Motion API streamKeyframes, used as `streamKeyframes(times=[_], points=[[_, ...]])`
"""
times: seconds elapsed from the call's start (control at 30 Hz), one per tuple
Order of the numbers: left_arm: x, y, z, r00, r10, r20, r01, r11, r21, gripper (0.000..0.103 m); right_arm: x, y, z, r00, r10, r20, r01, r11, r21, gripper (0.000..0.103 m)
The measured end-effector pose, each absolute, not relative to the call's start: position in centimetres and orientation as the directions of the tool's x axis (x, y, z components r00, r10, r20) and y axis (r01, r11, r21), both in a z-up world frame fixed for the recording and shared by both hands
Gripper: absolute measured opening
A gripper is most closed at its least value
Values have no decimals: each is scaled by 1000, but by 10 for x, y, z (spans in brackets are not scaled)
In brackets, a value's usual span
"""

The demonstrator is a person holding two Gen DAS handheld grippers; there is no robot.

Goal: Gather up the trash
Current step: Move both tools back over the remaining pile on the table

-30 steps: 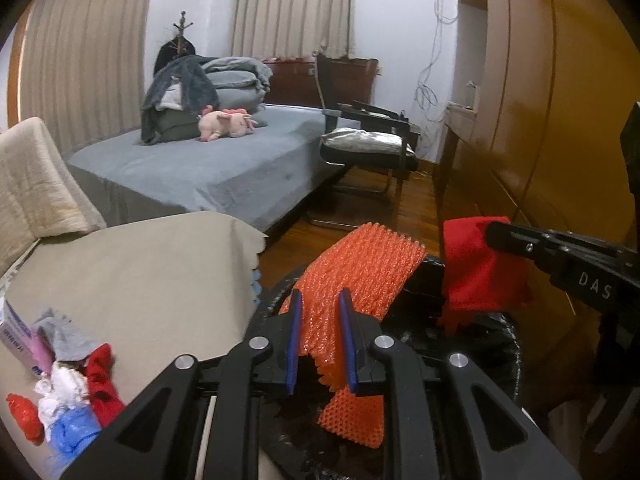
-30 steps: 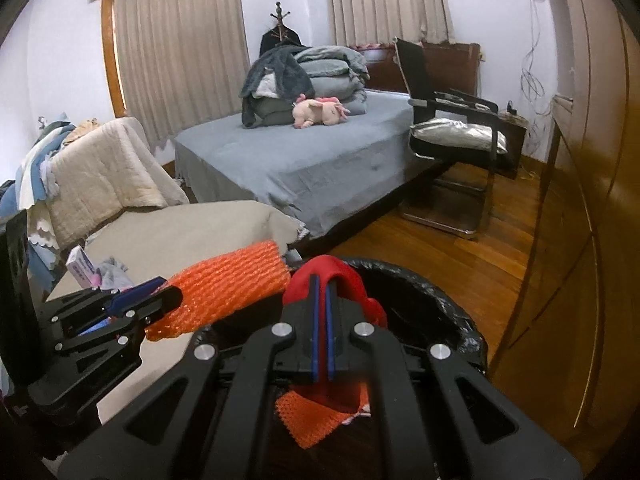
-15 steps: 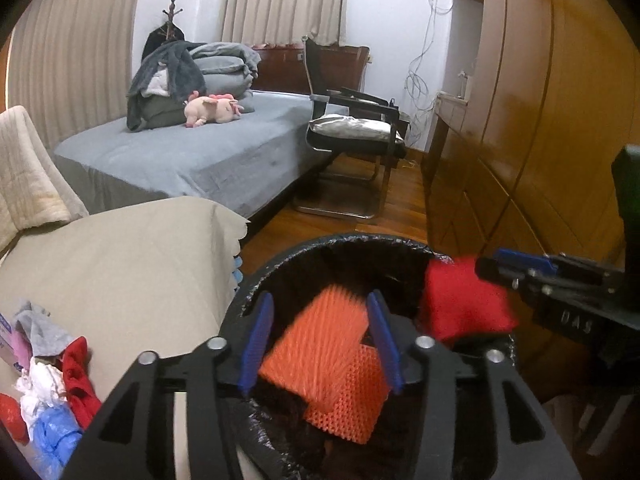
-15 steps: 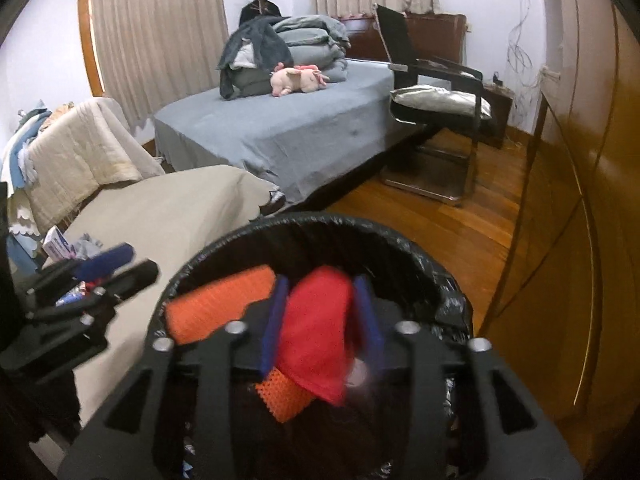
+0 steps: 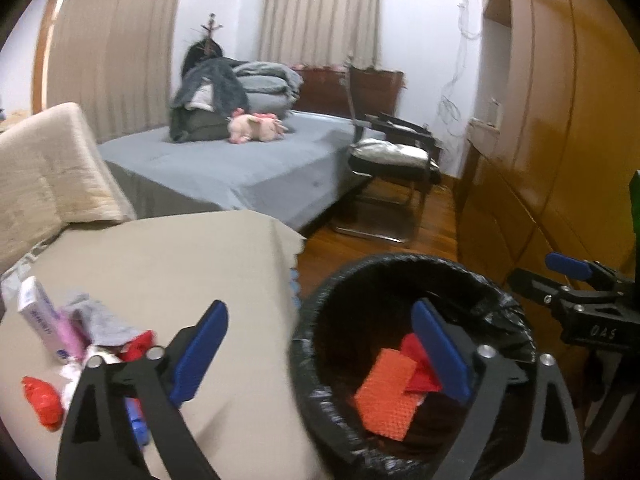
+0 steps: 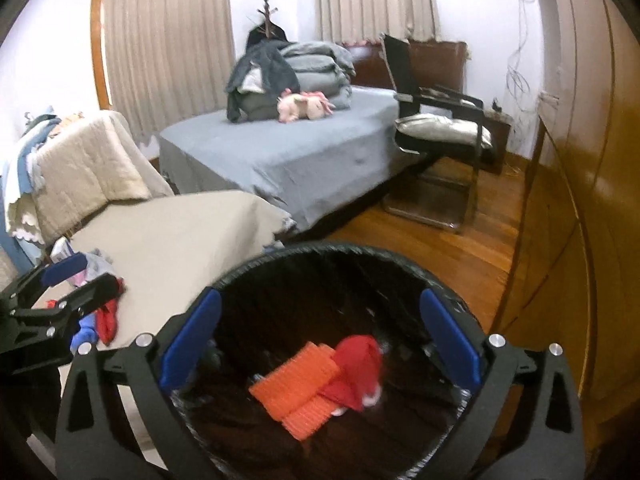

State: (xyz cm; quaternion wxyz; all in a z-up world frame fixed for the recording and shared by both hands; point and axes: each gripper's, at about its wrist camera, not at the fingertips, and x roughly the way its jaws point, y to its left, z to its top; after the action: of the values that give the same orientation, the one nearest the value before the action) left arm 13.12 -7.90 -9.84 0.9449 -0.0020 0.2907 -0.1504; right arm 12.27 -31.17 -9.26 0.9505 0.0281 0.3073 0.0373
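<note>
A black-lined trash bin (image 5: 400, 258) (image 6: 320, 246) stands beside the beige-covered table (image 5: 180, 264). An orange mesh sheet (image 5: 386, 394) (image 6: 298, 384) and a red piece (image 5: 416, 364) (image 6: 356, 368) lie loose inside it. My left gripper (image 5: 318, 307) hangs over the bin's left rim, jaws opening wide, nothing between them. My right gripper (image 6: 320, 298) is above the bin's mouth, jaws opening too, with nothing in them. On the table lies more trash: a red scrap (image 5: 40, 398), a white-and-pink box (image 5: 42, 320), a grey rag (image 5: 96, 316) and a blue piece (image 5: 136, 420).
A grey bed (image 5: 240, 168) with folded bedding and a pink plush toy lies behind the table. A black chair (image 5: 392, 152) stands on the wooden floor (image 6: 460, 248). A wooden wardrobe (image 5: 560, 120) runs along the right, close to the bin.
Both grippers went from shut to wide open. The orange mesh and the red piece fell from them into the bin. The left gripper has shifted left, toward the table.
</note>
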Motion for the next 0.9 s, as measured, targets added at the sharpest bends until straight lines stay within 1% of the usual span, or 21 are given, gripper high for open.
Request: streamKeyframes(times=[0.07, 0.27, 0.53, 0.9], points=[[127, -64, -93, 801, -259, -540, 250, 964, -92, 97, 125, -303, -89, 814, 109, -570, -70, 993, 91, 97], [114, -16, -86, 833, -162, -529, 149, 987, -68, 97, 135, -262, -81, 817, 164, -553, -125, 986, 107, 98], [96, 48, -89, 850, -29, -526, 2, 999, -51, 97, 144, -196, -80, 812, 241, -532, -231, 969, 88, 98], [77, 113, -99, 841, 91, -534, -134, 990, -42, 96, 149, -112, -93, 788, 339, -514, -348, 934, 82, 98]])
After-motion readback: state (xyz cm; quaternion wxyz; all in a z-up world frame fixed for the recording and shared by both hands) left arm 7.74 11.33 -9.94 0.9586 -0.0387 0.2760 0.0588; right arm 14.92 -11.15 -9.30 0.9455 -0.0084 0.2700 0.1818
